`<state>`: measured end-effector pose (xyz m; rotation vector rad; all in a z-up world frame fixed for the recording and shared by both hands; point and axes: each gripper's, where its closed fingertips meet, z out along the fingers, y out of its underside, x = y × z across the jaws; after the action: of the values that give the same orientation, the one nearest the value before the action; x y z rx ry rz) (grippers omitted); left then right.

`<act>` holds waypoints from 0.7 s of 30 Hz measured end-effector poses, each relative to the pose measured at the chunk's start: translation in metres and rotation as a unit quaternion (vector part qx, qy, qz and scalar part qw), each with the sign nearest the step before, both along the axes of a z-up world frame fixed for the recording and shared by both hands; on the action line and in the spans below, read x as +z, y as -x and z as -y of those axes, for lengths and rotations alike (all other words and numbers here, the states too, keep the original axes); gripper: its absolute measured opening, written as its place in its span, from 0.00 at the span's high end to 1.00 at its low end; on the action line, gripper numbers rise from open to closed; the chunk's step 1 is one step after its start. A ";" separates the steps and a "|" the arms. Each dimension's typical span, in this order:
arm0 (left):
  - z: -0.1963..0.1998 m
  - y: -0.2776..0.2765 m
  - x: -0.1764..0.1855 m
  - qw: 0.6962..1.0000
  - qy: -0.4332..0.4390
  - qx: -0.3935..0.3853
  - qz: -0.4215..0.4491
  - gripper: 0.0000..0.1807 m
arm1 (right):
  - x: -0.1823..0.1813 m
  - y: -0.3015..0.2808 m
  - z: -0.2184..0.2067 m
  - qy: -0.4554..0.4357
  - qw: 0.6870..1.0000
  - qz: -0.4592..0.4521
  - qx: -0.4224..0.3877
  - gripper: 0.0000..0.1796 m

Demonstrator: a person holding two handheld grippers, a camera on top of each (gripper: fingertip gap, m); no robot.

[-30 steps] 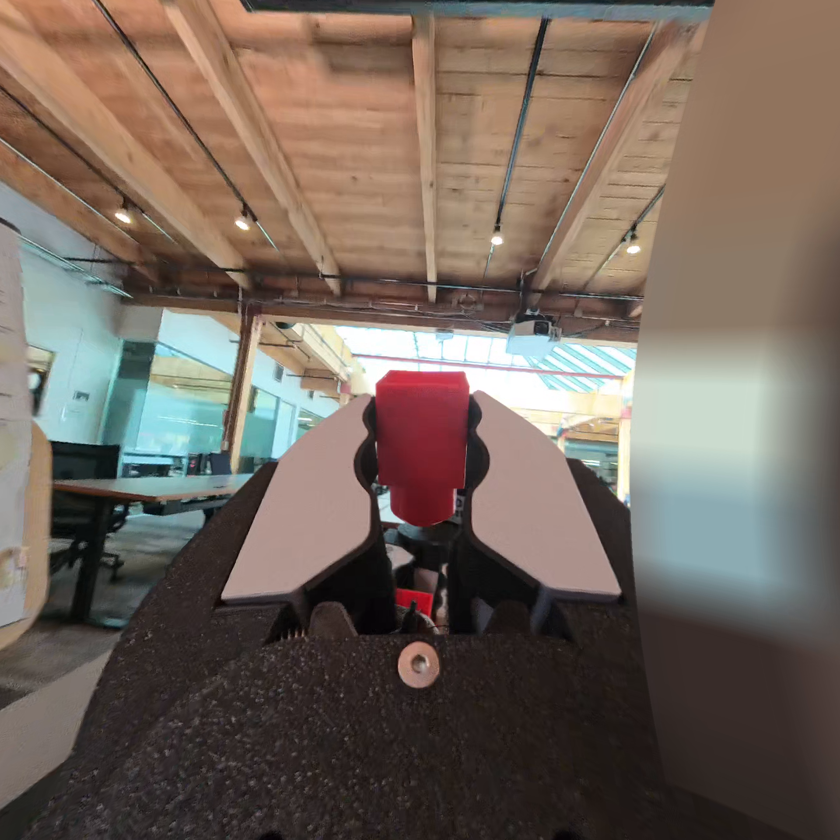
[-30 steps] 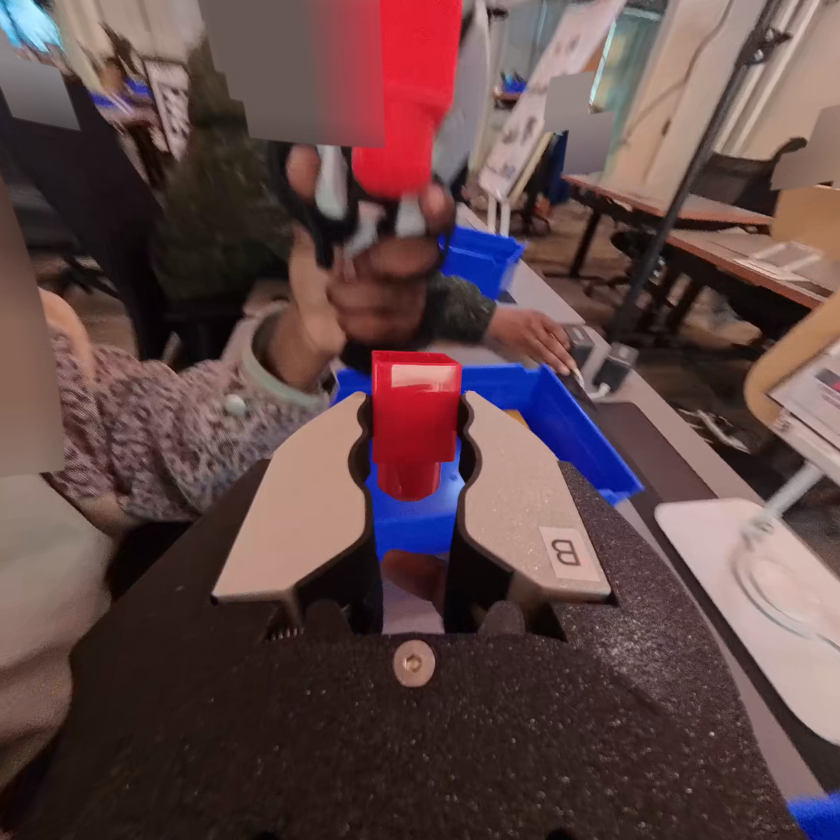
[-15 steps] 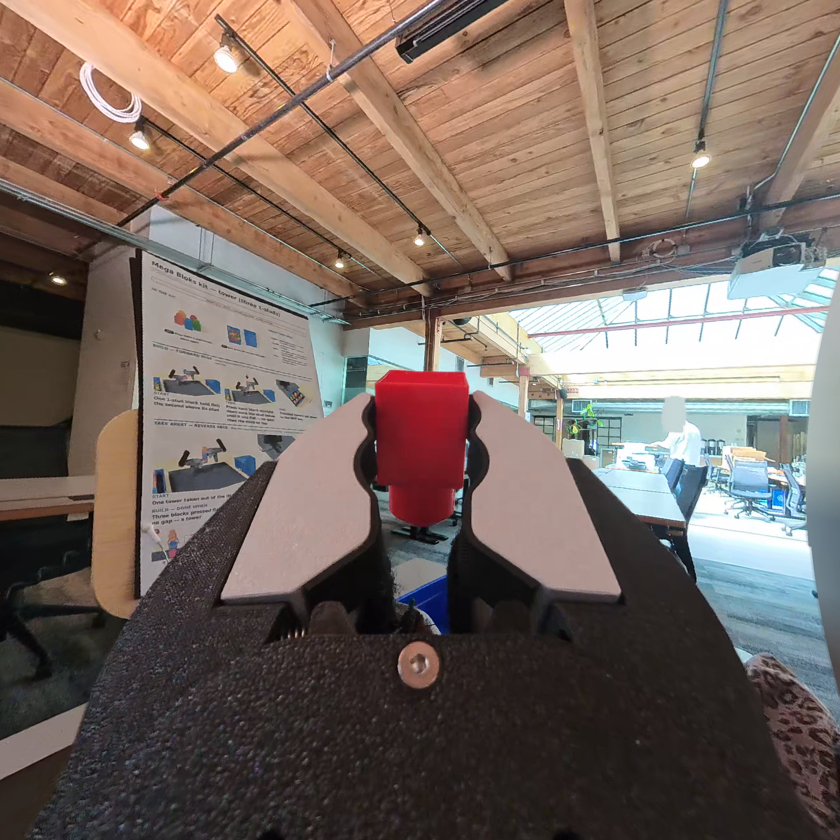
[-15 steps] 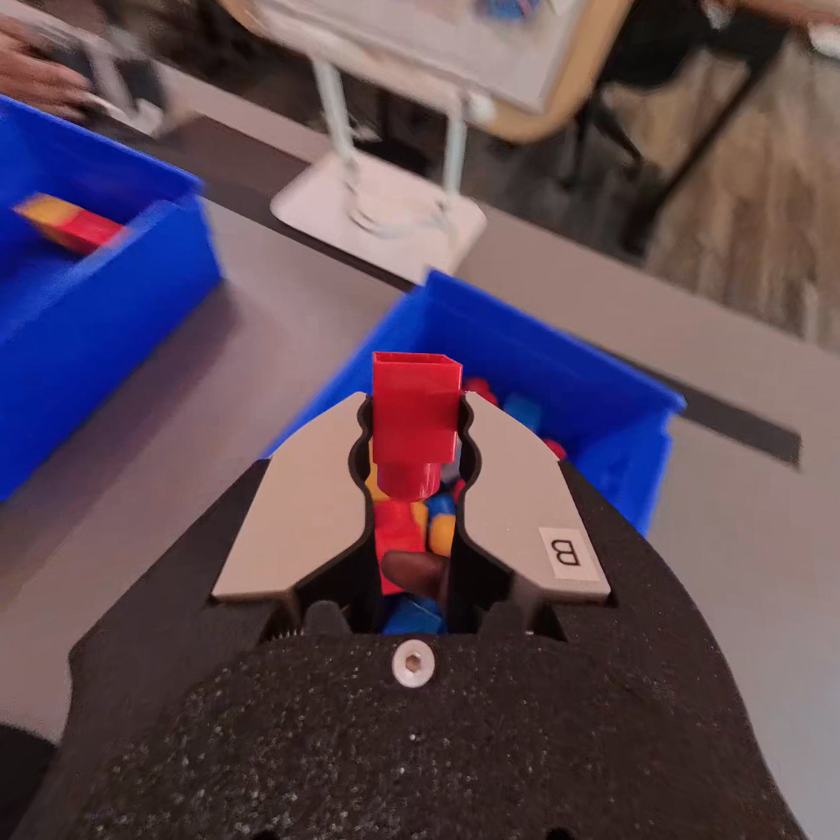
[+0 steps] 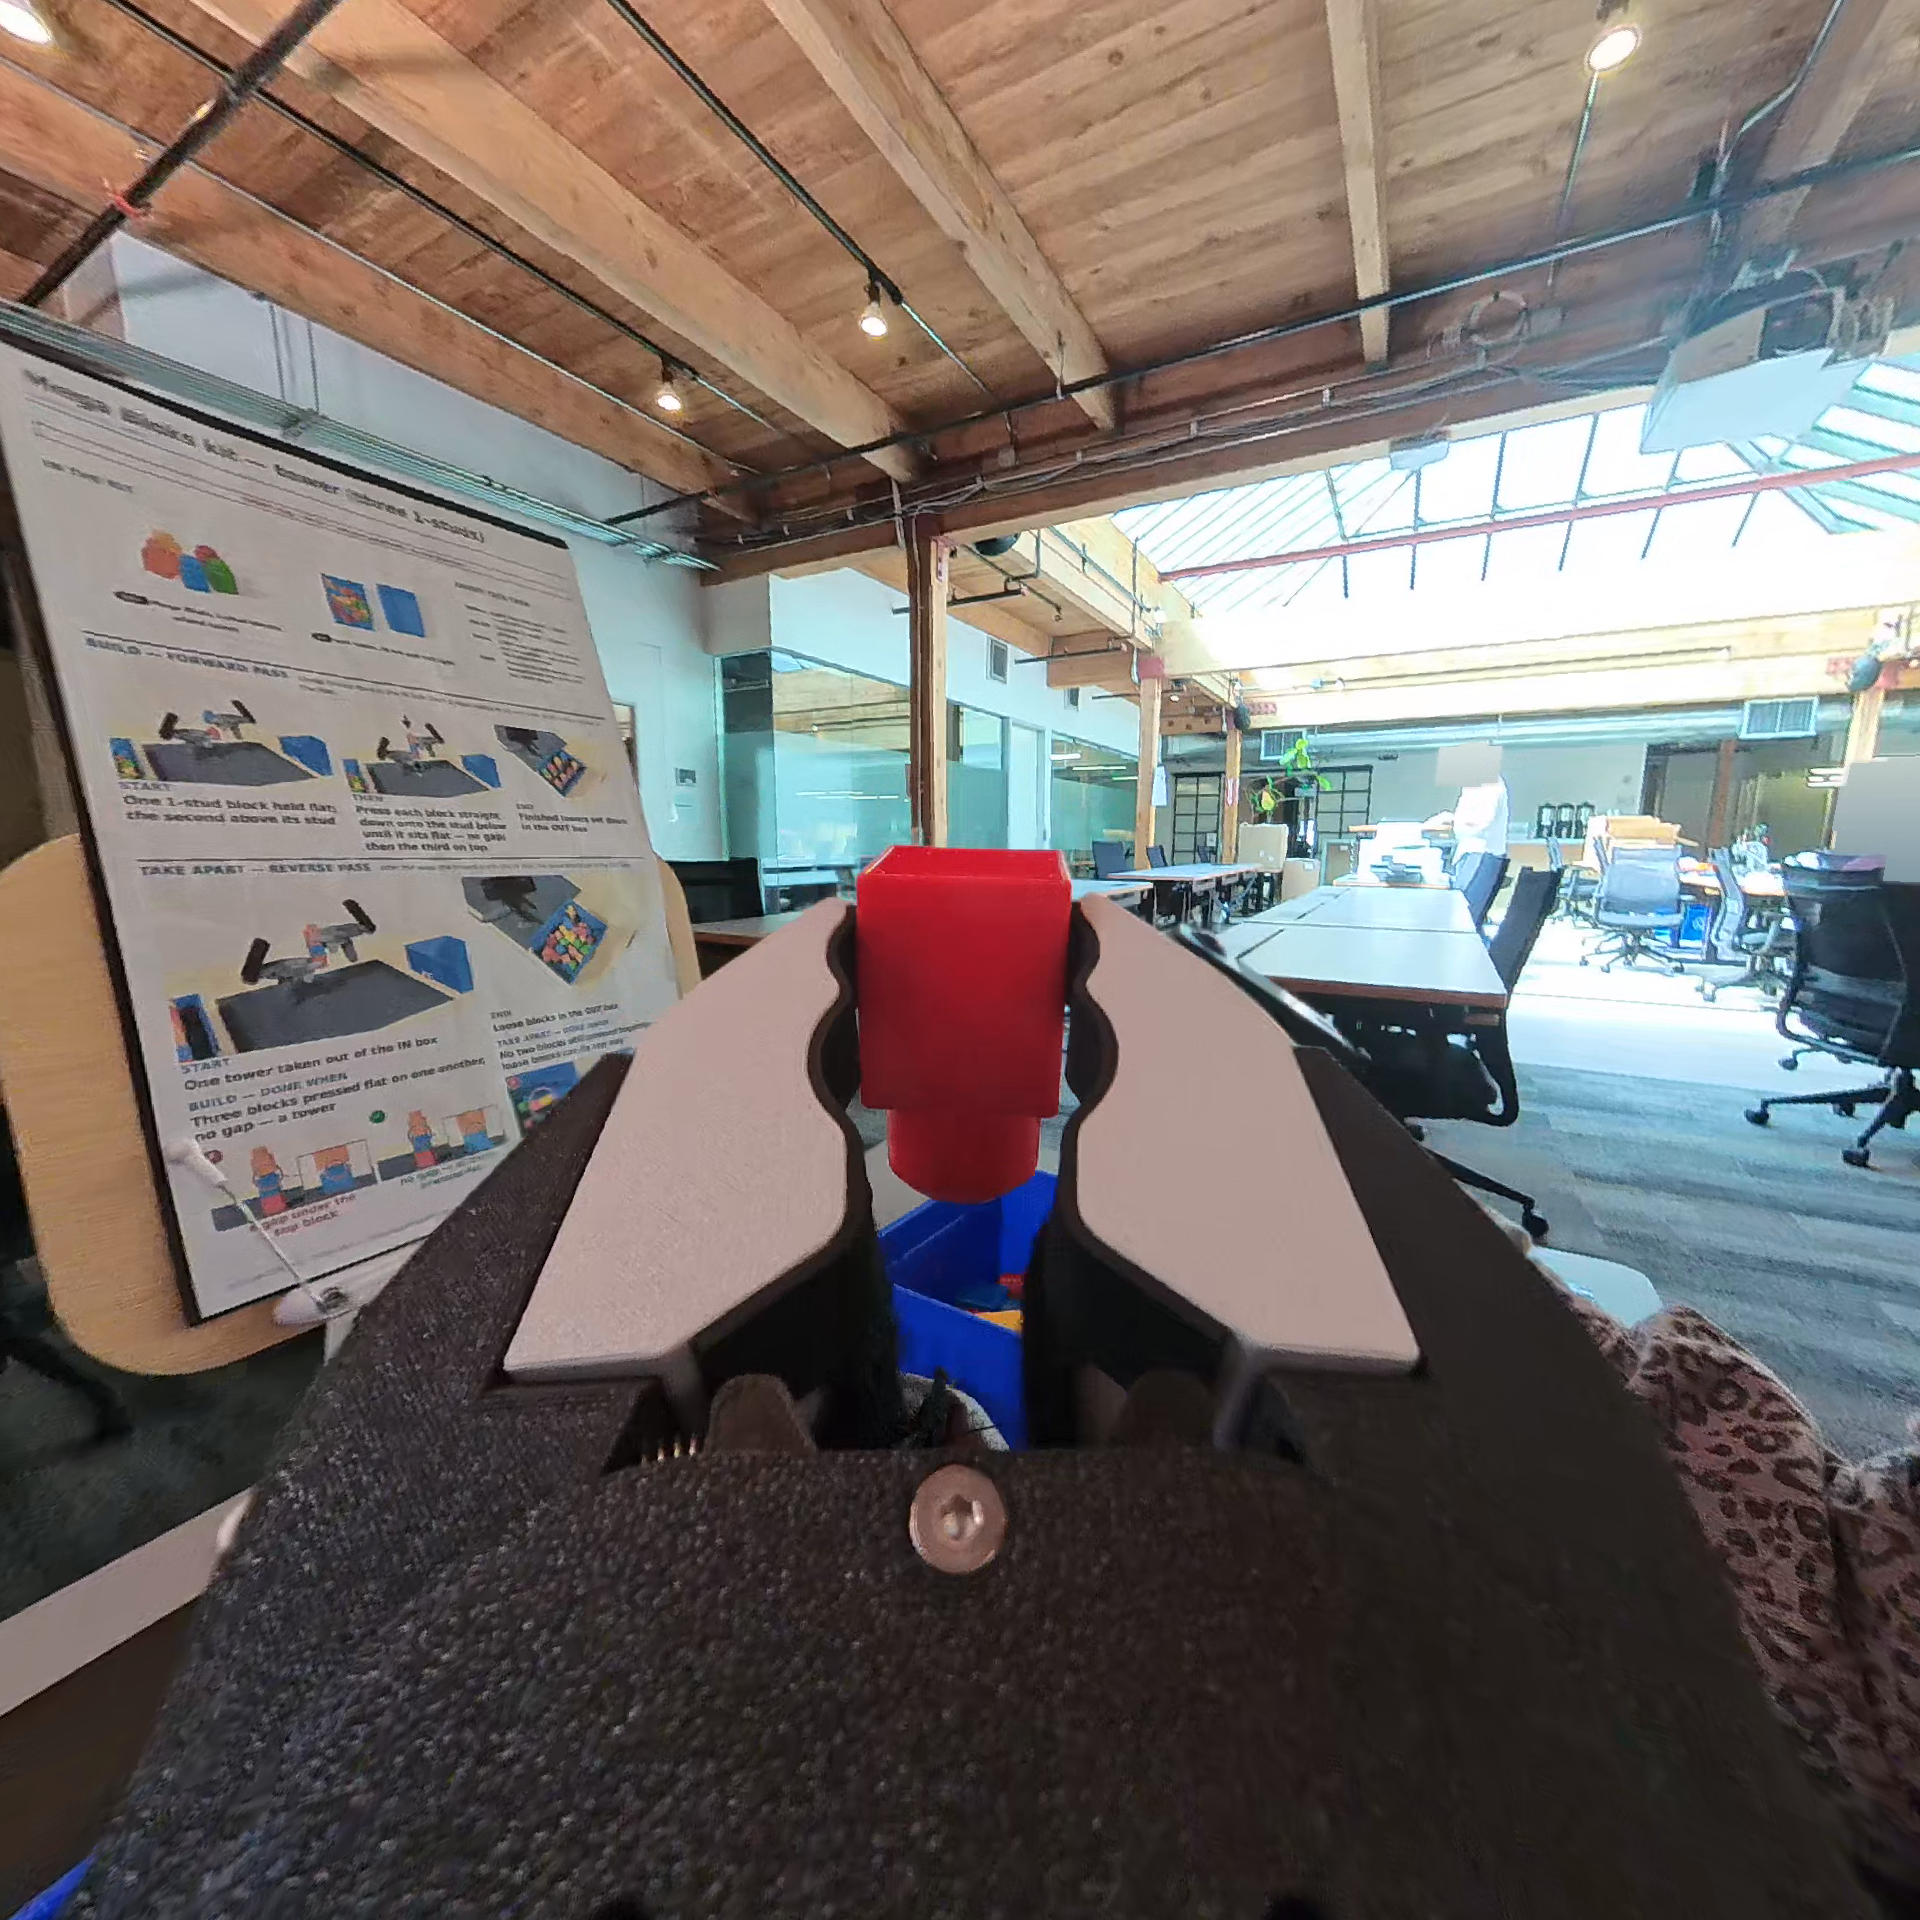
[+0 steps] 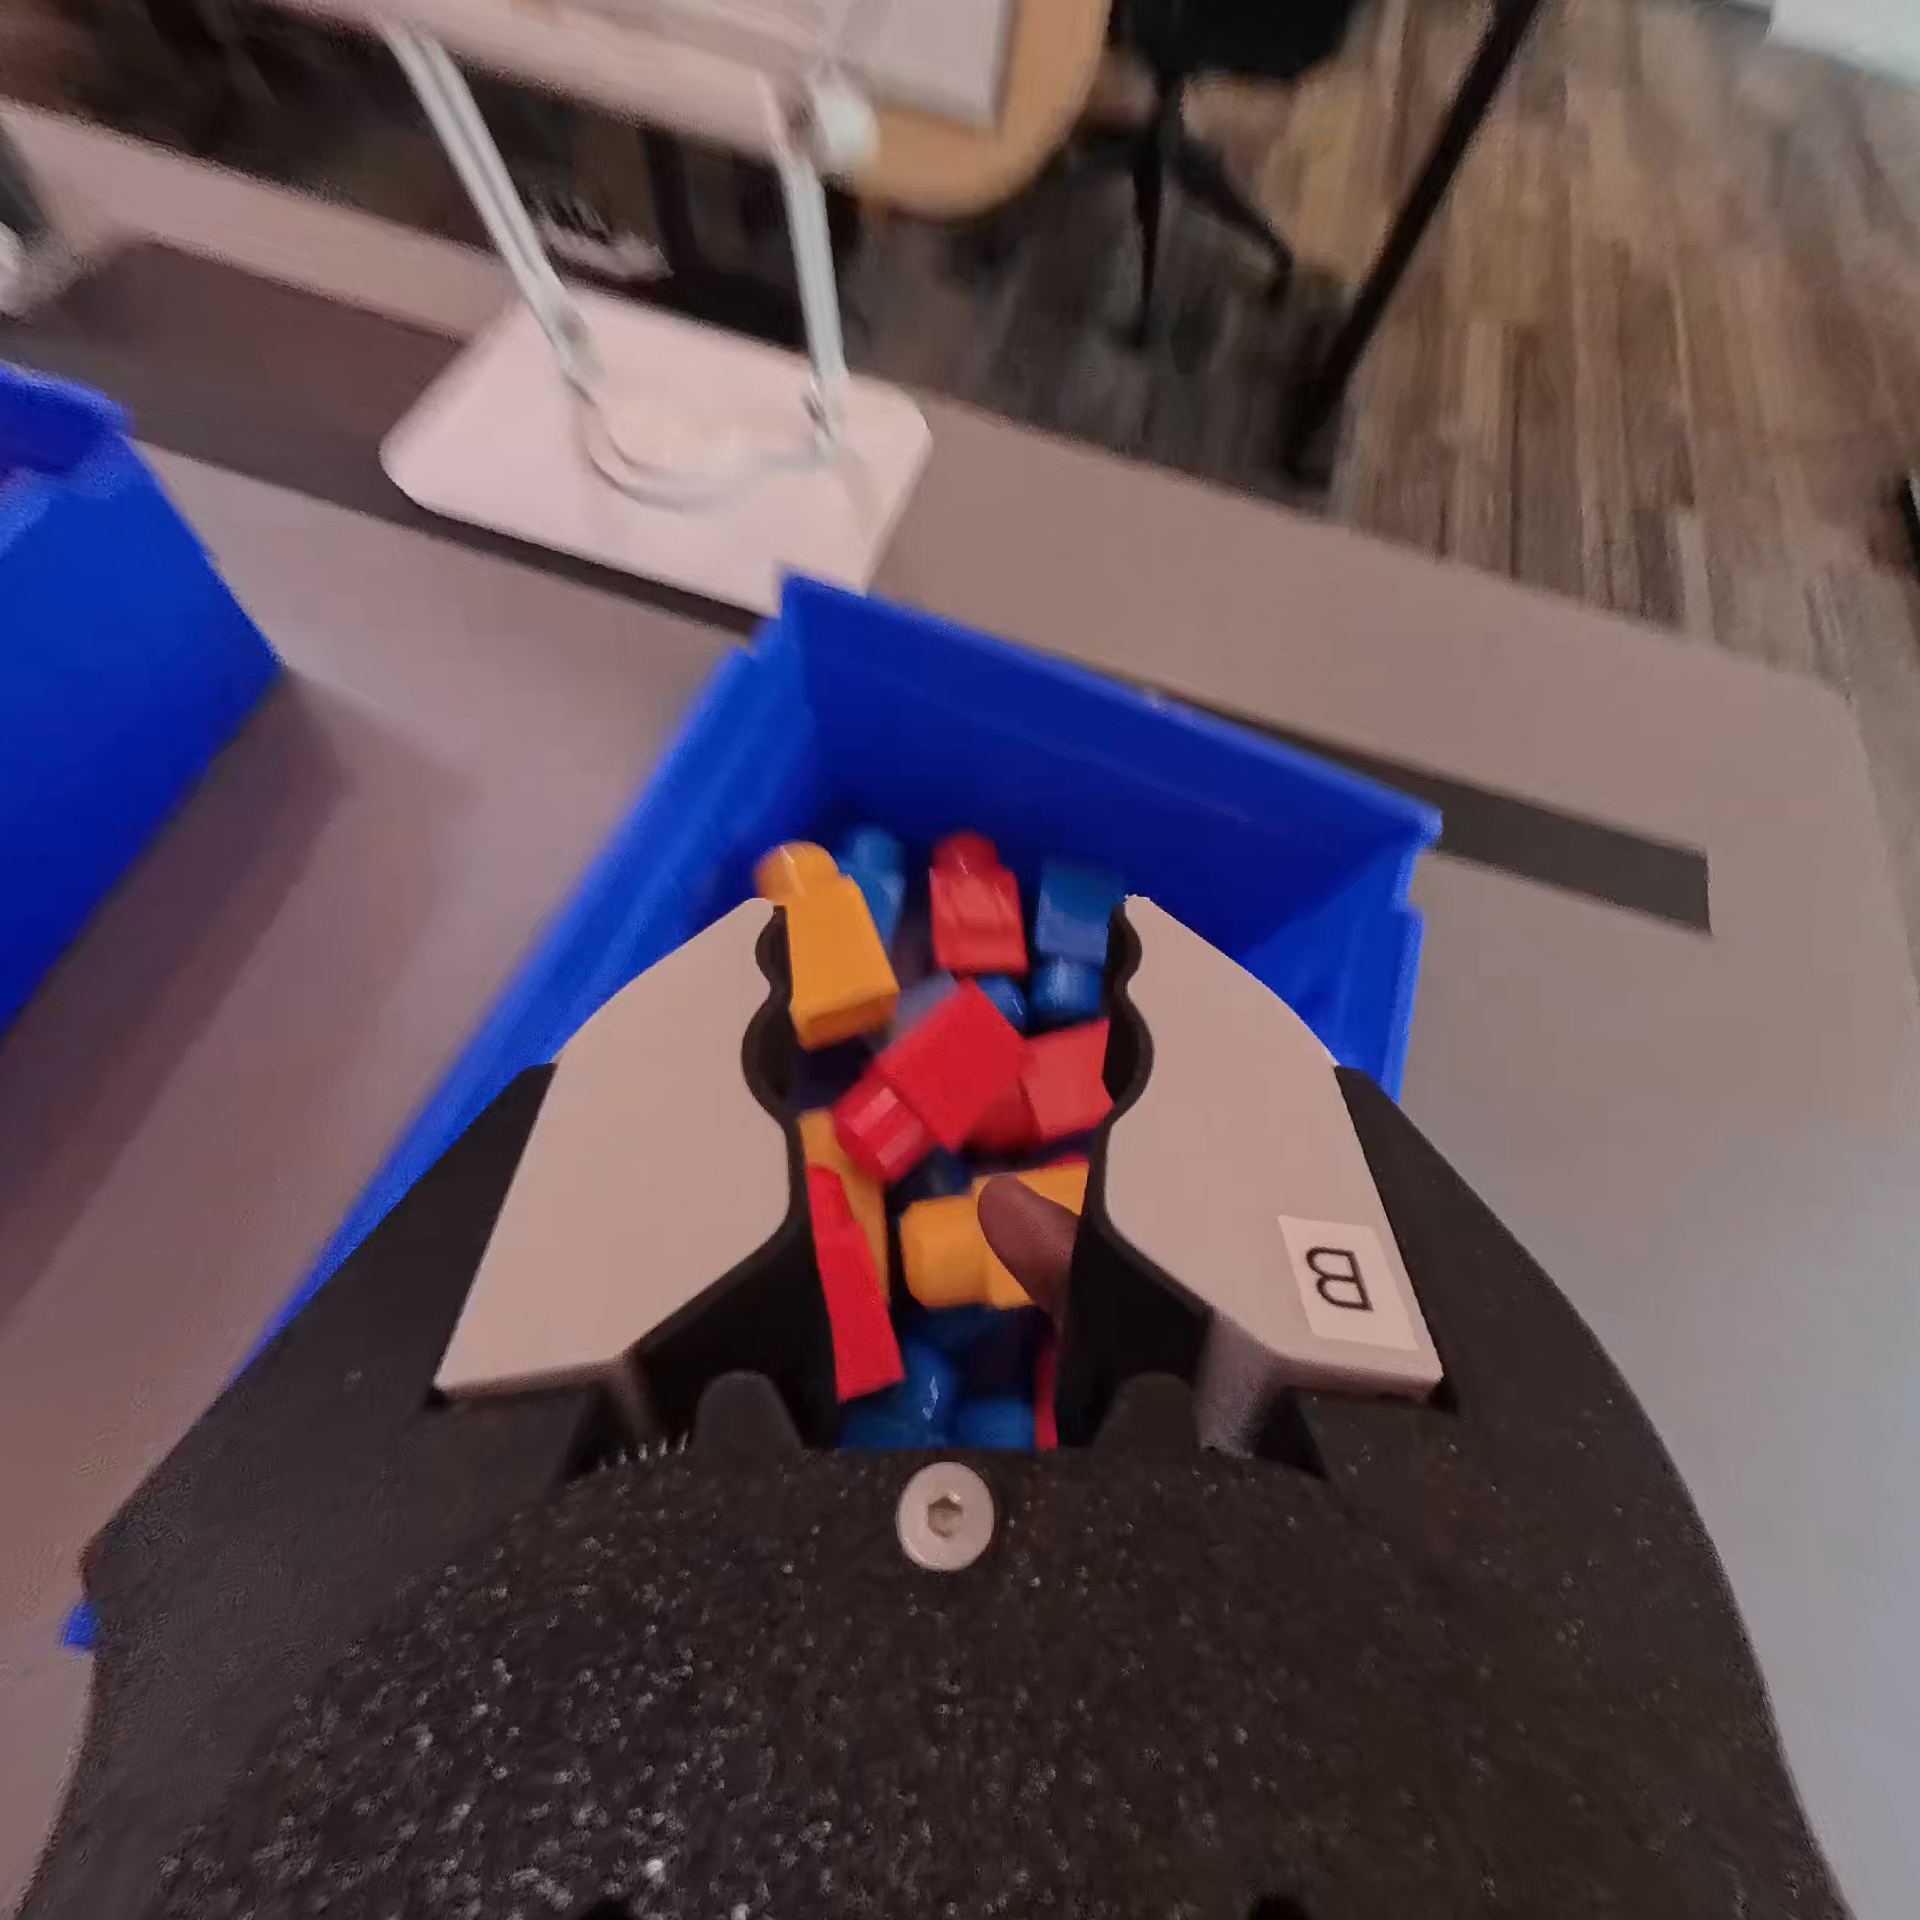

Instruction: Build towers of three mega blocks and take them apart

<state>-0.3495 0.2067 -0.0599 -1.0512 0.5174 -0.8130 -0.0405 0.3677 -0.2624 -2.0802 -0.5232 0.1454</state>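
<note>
Red one-stud plastic block (image 5: 961,997) sits clamped in left tongs (image 5: 961,1023), stud toward the camera; right tongs (image 6: 943,1023) gape empty above blue plastic bin (image 6: 1195,758), loose blocks at 12 o'clock.

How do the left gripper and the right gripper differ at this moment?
The left gripper is shut on a red block; the right gripper is open and empty. The left one points out into the room; the right one points down over a blue bin of loose blocks. Both have grey fingers on black bodies.
</note>
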 end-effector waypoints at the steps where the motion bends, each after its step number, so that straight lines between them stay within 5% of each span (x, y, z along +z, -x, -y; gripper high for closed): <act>1: 0.000 -0.006 0.000 1.000 0.001 -0.009 -0.002 0.80 | 0.016 0.011 0.003 -0.030 0.999 -0.022 0.020 0.68; 5: 0.001 -0.035 -0.003 0.998 0.009 -0.063 -0.005 0.80 | 0.086 0.070 0.036 -0.140 0.967 -0.145 0.157 0.67; 9: 0.003 -0.066 -0.009 0.992 0.019 -0.126 -0.010 0.80 | 0.147 0.131 0.108 -0.194 0.869 -0.282 0.357 0.64; 13: 0.004 -0.091 -0.013 0.987 0.021 -0.160 -0.010 0.80 | 0.176 0.166 0.156 -0.189 0.790 -0.355 0.463 0.59; 19: 0.010 -0.114 -0.011 0.978 0.022 -0.205 0.018 0.80 | 0.164 0.209 0.175 -0.148 0.778 -0.335 0.511 0.57; 21: 0.008 -0.119 -0.014 0.979 0.026 -0.202 0.014 0.80 | 0.162 0.216 0.173 -0.138 0.784 -0.333 0.505 0.65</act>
<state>-0.2304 0.1988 -0.0735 -0.9935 0.7013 -1.2039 -0.2563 0.1945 -0.1007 -1.1304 -1.0669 1.2897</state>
